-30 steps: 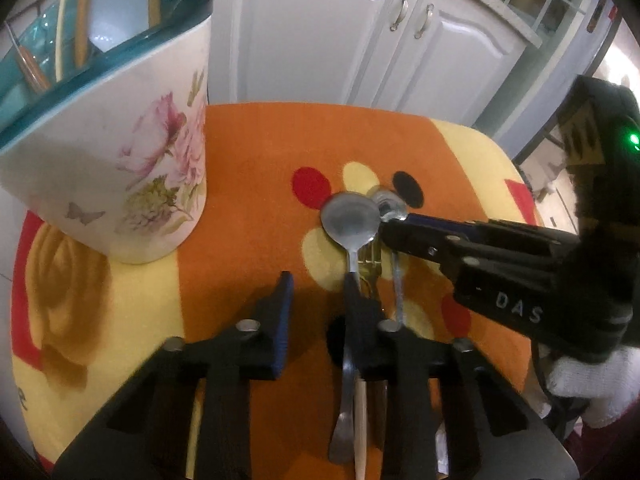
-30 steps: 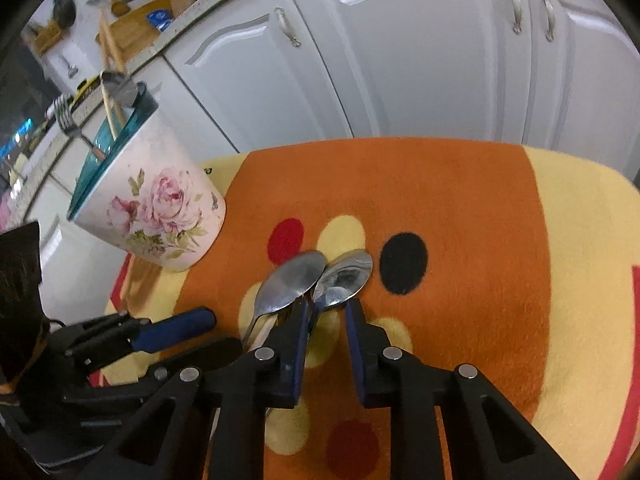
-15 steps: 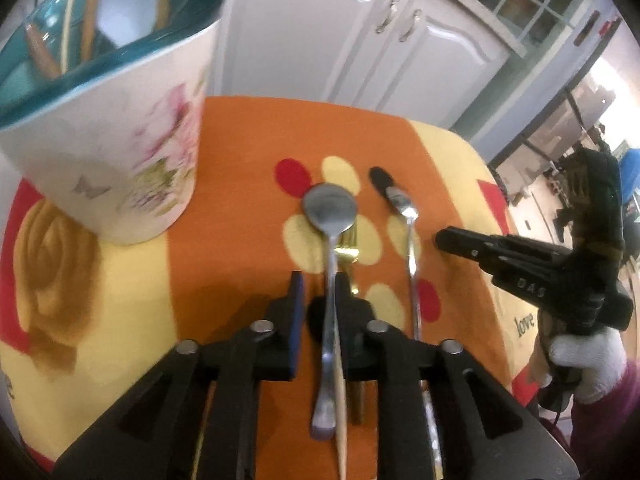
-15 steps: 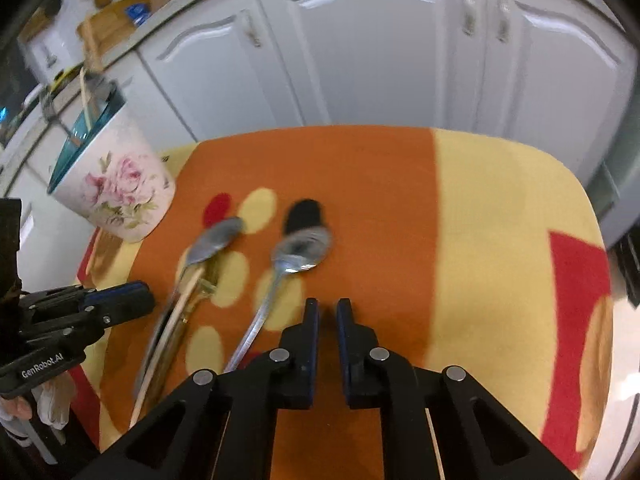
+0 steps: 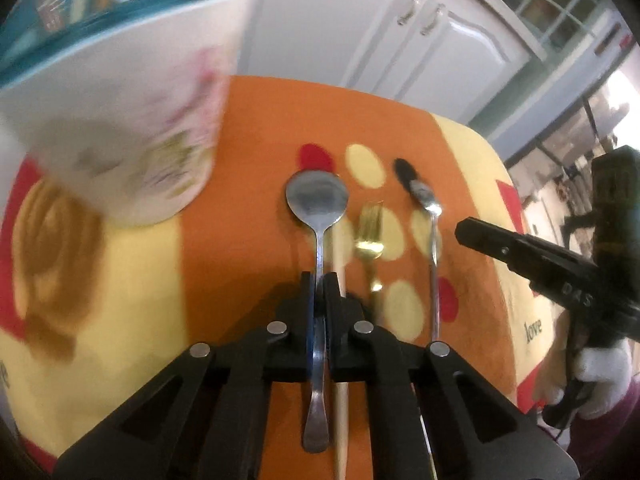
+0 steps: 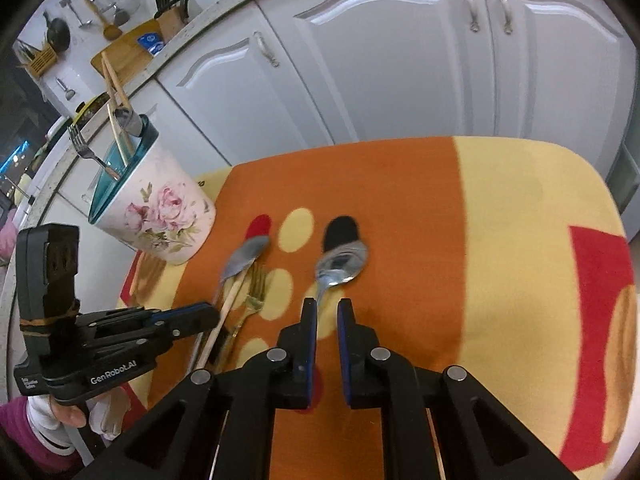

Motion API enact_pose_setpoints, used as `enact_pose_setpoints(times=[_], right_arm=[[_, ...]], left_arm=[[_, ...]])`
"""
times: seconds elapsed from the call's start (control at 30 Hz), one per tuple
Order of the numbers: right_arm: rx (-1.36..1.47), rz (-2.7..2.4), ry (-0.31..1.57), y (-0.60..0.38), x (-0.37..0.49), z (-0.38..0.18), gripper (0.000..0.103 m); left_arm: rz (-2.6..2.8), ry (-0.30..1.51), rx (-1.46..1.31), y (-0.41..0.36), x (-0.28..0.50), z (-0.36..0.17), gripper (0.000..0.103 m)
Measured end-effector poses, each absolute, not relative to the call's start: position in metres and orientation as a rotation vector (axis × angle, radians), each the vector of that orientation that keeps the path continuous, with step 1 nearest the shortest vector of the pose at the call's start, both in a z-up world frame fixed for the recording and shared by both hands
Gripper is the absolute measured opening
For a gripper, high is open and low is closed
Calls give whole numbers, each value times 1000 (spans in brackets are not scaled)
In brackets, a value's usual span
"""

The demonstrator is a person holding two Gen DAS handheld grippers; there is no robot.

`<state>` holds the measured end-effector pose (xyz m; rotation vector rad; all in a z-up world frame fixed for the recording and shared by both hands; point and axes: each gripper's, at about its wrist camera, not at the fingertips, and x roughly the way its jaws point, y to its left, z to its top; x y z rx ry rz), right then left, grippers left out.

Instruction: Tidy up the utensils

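The left tongs (image 5: 319,294) have closed onto the thin neck of the large steel spoon with the round bowl (image 5: 317,204); the two black fingers pinch the handle from both sides, with only the metal between them. Half a second ago they were straddling that handle with a gap on each side, so the grasp is the fresh event. I judge this spoon is next to go into the tall white pot with painted pink roses and a teal rim (image 6: 154,210), which stands just to the left of the spoon's bowl and already holds a fork and wooden sticks. The pot looms larger and blurred in the left wrist view, which suggests the hand is in motion; whether the spoon has left the cloth I cannot tell.

A pale wooden chopstick (image 5: 338,264) lies touching the right side of that spoon's handle. Beyond it, farther from the pot, lies the small gold fork (image 5: 370,226).

The right tongs (image 6: 327,312) are slightly parted and hold nothing. They sit just behind the bowl of the smaller shiny steel spoon (image 6: 342,265), which lies on the far side of the fork from the pot, its tip at a black spot on the cloth. A second ago these tongs were around that spoon's neck beside the large one; it now lies apart.

Everything rests on the orange and yellow spotted cloth (image 6: 420,208) covering the tabletop.
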<state>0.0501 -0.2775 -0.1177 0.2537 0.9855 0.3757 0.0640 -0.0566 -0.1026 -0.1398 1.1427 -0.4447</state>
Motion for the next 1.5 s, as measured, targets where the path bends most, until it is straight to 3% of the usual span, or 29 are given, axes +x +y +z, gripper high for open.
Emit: enact_pose_setpoints(times=[0.1, 0.17, 0.23, 0.33, 0.5, 0.6, 0.67, 0.73, 0.8, 0.83, 1.5], right_arm=[[254, 391, 994, -269, 56, -122, 14], [243, 392, 1007, -264, 59, -126, 24], [236, 389, 1015, -260, 63, -130, 26], [213, 372, 1019, -255, 66, -133, 26], [238, 359, 1010, -257, 76, -134, 26], [232, 363, 1009, -257, 80, -133, 26], [224, 363, 1006, -258, 81, -134, 14], [238, 371, 1010, -259, 82, -135, 8], [279, 389, 999, -263, 80, -135, 5], [290, 394, 990, -265, 78, -133, 5], [265, 514, 712, -260, 28, -25, 3]], left_arm=[[-436, 1157, -158, -34, 53, -102, 3], [-428, 1162, -152, -26, 48, -103, 3], [-421, 1165, -156, -20, 44, -103, 3], [-408, 1158, -138, -21, 43, -104, 3], [-396, 1168, -176, -27, 57, -104, 31], [-374, 1163, -150, -36, 68, -104, 31], [-372, 1151, -124, -42, 74, -105, 31], [-377, 1140, -105, -44, 79, -105, 24], [-406, 1147, -122, -43, 81, -107, 3], [-413, 1151, -134, -42, 81, -107, 1], [-519, 838, -233, 6, 31, 32, 0]])
